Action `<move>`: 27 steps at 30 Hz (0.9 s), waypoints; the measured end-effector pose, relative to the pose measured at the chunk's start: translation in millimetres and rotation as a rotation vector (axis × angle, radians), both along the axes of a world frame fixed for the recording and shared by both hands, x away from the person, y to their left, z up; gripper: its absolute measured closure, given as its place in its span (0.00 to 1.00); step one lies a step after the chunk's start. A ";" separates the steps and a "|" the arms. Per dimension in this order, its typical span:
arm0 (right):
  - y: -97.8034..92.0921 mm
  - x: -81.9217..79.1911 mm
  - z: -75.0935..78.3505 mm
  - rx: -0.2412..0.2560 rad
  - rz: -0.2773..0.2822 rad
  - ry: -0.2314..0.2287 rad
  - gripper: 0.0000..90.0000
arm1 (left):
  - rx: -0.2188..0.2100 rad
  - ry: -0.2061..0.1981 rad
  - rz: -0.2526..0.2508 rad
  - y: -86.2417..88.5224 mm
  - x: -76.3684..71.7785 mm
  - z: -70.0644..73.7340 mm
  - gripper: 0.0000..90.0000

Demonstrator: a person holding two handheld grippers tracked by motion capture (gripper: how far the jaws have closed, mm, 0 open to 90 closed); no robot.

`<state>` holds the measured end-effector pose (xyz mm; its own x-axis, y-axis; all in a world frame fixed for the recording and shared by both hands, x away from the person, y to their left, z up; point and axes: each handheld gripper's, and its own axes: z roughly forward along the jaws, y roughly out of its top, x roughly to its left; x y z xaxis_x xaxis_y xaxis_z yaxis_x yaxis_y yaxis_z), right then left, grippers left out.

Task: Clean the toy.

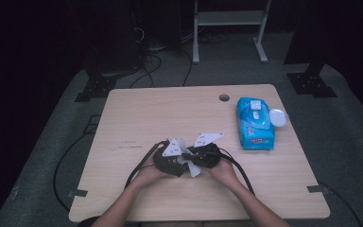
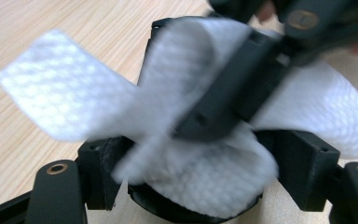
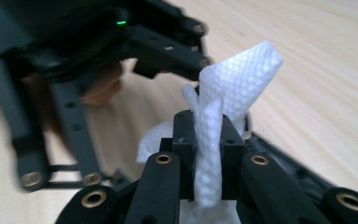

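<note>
Table [image 1: 137, 109]: wipes pack [image 1: 254, 124] sitting far right, lid open, well apart from grippers. Right gripper [image 3: 208, 140] jaws clamping the wipe [image 3: 223, 93]. Left gripper [image 2: 200, 154] jaws looking spread, wipe draping between; can't tell if gripping. Wipe already out of pack; prob. folding under way, not finished.

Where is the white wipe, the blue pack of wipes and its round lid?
white wipe [image 3: 212, 154], right gripper view, strip between jaws.
blue pack of wipes [image 1: 254, 133], high view, lower front.
round lid [image 1: 278, 117], high view, centre.
</note>
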<state>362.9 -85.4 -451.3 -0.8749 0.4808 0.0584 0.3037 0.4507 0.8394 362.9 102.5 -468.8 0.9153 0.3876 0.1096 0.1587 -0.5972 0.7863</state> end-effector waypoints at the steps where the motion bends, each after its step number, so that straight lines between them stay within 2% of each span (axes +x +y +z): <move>1: -0.5 1.6 0.2 -0.007 -0.013 -0.007 0.90 | -0.007 0.006 0.000 0.5 0.8 -0.6 0.29; 2: -6.0 7.3 0.2 -0.053 -0.058 -0.047 0.90 | -0.003 0.004 0.000 0.6 1.1 -0.8 0.29; 6: -14.9 10.7 1.9 -0.085 -0.098 -0.043 0.90 | -0.005 0.001 -0.003 0.4 1.0 -1.3 0.29; 10: -10.8 10.8 1.5 -0.034 -0.066 -0.020 0.90 | -0.007 0.007 -0.005 1.0 1.4 -1.9 0.29; 12: -6.8 10.0 0.3 -0.060 -0.058 -0.044 0.90 | 0.001 0.003 -0.013 2.0 1.6 -2.4 0.29; 15: -14.5 11.5 -0.8 -0.057 -0.080 -0.018 0.90 | 0.001 0.004 -0.008 2.6 2.4 -3.4 0.28; 18: -24.5 11.5 -2.8 -0.047 -0.105 -0.009 0.90 | 0.030 0.011 -0.003 3.3 2.9 -5.0 0.26; 21: -26.3 10.2 -2.9 -0.043 -0.108 -0.001 0.90 | 0.035 0.044 -0.004 5.6 5.1 -6.4 0.26; 23: -21.7 8.9 -1.6 -0.044 -0.091 0.001 0.90 | 0.046 0.039 -0.005 4.3 3.8 -7.9 0.27; 25: -15.4 7.3 -0.3 -0.019 -0.073 0.015 0.90 | 0.037 0.033 -0.008 3.9 3.3 -7.0 0.27; 26: -9.1 5.9 0.5 -0.006 -0.060 0.020 0.90 | 0.031 0.031 -0.011 4.1 3.2 -5.9 0.27; 27: 1.5 6.2 0.7 -0.011 -0.040 0.005 0.90 | 0.026 0.024 -0.011 4.1 3.0 -4.7 0.27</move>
<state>369.1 -83.8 -450.6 -0.8545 0.5162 0.0573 0.3258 0.4468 0.8332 365.9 106.7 -473.6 0.9220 0.3747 0.0974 0.1708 -0.6194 0.7663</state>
